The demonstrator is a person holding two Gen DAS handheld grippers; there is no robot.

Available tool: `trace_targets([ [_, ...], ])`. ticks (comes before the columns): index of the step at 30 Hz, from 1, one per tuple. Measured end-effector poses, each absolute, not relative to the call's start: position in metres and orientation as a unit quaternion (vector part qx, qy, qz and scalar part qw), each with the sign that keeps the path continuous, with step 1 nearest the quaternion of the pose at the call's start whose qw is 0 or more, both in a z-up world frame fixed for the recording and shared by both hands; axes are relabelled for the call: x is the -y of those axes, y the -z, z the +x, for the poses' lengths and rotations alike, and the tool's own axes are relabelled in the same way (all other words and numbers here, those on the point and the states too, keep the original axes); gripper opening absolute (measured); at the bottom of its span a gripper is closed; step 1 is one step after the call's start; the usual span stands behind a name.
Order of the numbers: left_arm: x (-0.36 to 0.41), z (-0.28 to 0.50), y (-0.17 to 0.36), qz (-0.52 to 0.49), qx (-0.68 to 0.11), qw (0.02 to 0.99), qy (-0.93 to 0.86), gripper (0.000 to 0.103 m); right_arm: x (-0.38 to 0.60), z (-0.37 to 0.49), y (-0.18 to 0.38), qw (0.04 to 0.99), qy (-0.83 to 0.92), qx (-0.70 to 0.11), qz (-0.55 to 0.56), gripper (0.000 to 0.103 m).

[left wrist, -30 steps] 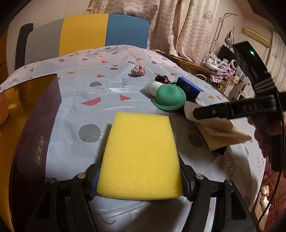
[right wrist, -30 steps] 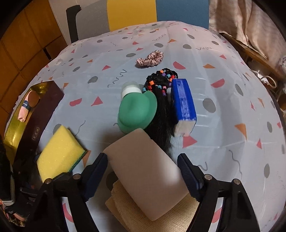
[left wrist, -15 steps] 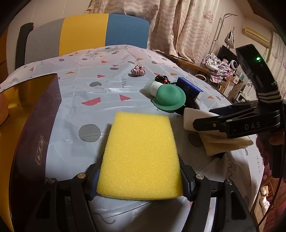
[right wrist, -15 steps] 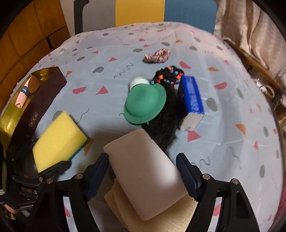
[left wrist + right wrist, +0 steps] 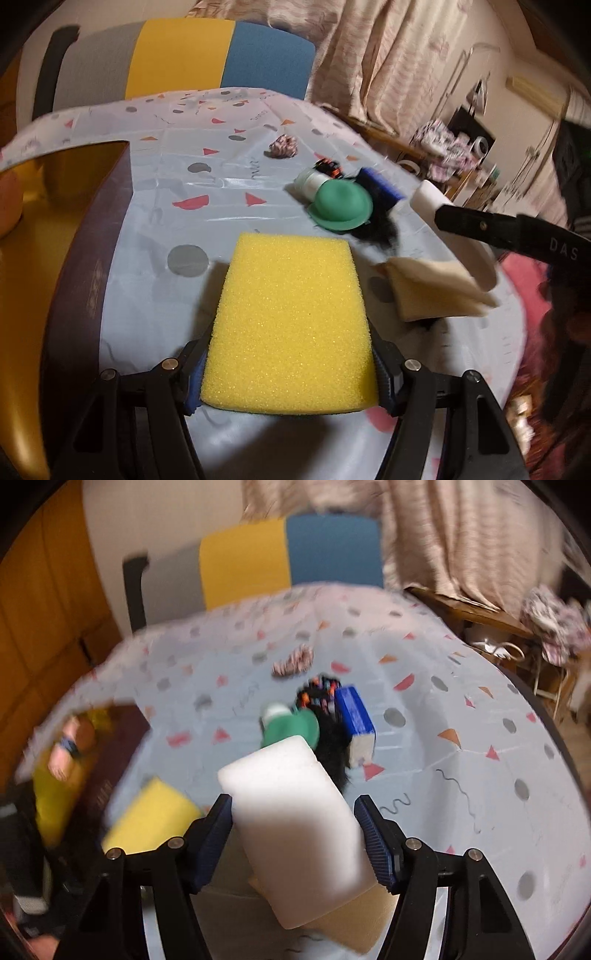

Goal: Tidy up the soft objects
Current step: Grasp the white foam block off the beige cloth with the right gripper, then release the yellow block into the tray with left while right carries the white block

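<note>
My left gripper (image 5: pixel 290 373) is shut on a yellow sponge (image 5: pixel 291 321) that lies flat on the patterned tablecloth (image 5: pixel 177 192); both pads press its sides. My right gripper (image 5: pixel 295 819) holds a white sponge (image 5: pixel 295 812) between its pads, and its jaws are closing on it. In the left wrist view the white sponge (image 5: pixel 428 199) hangs tilted above a folded beige cloth (image 5: pixel 432 291), gripped by a black finger (image 5: pixel 480 225). The beige cloth (image 5: pixel 354 926) lies under the right gripper. The yellow sponge (image 5: pixel 147 819) shows at the lower left of the right wrist view.
A dark box with a gold inside (image 5: pixel 85 258) stands at the left. Mid-table lie a green toy hat (image 5: pixel 341 206), a black wig with beads (image 5: pixel 380 229), a blue block (image 5: pixel 380 184) and a pink scrunchie (image 5: pixel 282 147). A chair (image 5: pixel 184 55) stands behind the table.
My right gripper has closed on the white sponge and lifted it up off the beige cloth, tilting as it rose. The left gripper and yellow sponge stayed in place.
</note>
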State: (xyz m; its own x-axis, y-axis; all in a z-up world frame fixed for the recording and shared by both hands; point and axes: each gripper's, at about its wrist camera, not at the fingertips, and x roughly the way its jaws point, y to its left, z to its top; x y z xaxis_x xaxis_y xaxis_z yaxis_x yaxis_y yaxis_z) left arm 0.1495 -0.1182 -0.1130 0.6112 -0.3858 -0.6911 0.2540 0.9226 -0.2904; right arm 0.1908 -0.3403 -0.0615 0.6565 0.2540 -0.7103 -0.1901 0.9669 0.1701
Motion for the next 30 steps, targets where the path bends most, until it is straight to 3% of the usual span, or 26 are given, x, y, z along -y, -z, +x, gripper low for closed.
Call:
trace_targets([
  [6, 0.11, 0.118, 0.072, -0.074, -0.358, 0.909, 0.2, 0.07, 0.336, 0.168, 0.054, 0.901, -0.161, -0.361, 0.18, 0.068],
  [14, 0.059, 0.103, 0.032, -0.067, -0.336, 0.926, 0.16, 0.07, 0.291, 0.146, 0.059, 0.892, -0.195, -0.357, 0.2, 0.068],
  [30, -0.11, 0.121, 0.064, -0.095, -0.433, 0.896, 0.0, 0.07, 0.201, 0.137, 0.047, 0.877, -0.274, -0.353, 0.176, 0.068],
])
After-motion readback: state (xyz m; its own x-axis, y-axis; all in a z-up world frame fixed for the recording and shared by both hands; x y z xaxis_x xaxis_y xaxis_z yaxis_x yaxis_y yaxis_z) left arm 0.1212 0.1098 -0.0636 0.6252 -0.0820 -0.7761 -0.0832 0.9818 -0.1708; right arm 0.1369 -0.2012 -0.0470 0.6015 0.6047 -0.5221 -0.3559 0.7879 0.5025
